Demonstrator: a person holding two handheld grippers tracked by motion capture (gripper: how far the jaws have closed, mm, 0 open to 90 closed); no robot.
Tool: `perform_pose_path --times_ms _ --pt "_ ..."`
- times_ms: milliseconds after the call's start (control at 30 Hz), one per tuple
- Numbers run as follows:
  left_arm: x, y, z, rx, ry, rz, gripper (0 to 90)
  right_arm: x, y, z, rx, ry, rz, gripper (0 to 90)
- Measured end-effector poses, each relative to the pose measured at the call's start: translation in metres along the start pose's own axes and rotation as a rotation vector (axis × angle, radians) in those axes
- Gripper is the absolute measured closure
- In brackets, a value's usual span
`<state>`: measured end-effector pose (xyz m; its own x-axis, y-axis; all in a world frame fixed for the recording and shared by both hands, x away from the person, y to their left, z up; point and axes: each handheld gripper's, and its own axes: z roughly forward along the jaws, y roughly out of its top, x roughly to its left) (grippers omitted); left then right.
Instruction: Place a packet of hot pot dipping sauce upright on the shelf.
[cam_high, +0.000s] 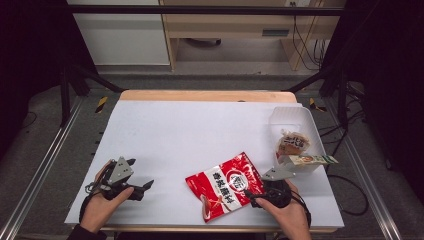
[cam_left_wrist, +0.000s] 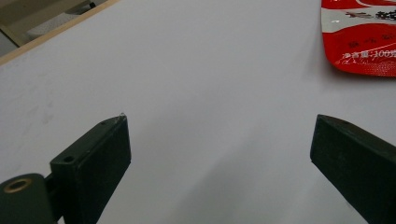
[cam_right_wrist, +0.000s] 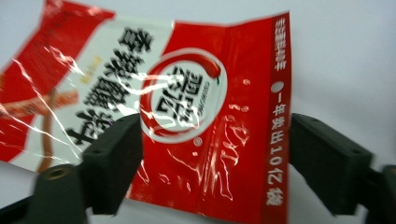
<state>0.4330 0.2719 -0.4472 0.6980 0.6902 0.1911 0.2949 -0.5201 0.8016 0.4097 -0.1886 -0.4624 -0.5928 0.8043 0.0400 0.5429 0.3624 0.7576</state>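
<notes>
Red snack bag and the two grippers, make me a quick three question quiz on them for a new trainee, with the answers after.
1. True or false: the right gripper has its jaws standing on either side of the red snack bag.
2. Multiple choice: where does the left gripper sit? A) inside the white bin B) over bare white table, jaws wide apart C) clamped on the bag.
3. Fill in the blank: the white bin stands at the table's far ____ side, as seen in the high view.

Key: 1 true; 2 B; 3 right.
</notes>
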Motion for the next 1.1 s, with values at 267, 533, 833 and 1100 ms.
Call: perform_pose_path --times_ms 267,533,833,1100 --pt "0.000 0.000 0.001 0.008 -0.006 0.004 4.9 0.004 0.002 -0.004 -0.024 0.114 0.017 36.3" --pt "0.000 0.000 0.001 0.009 -0.006 0.005 4.9 0.010 0.002 -0.002 0.007 0.080 -0.056 57.9" --pt "0.000 0.000 0.000 0.013 -0.004 0.007 4.8 0.011 0.002 -0.004 -0.021 0.065 -0.067 81.8" --pt "-0.002 0.000 0.001 0.025 -0.018 -0.014 4.7 0.017 0.007 -0.003 -0.033 0.013 -0.127 89.6"
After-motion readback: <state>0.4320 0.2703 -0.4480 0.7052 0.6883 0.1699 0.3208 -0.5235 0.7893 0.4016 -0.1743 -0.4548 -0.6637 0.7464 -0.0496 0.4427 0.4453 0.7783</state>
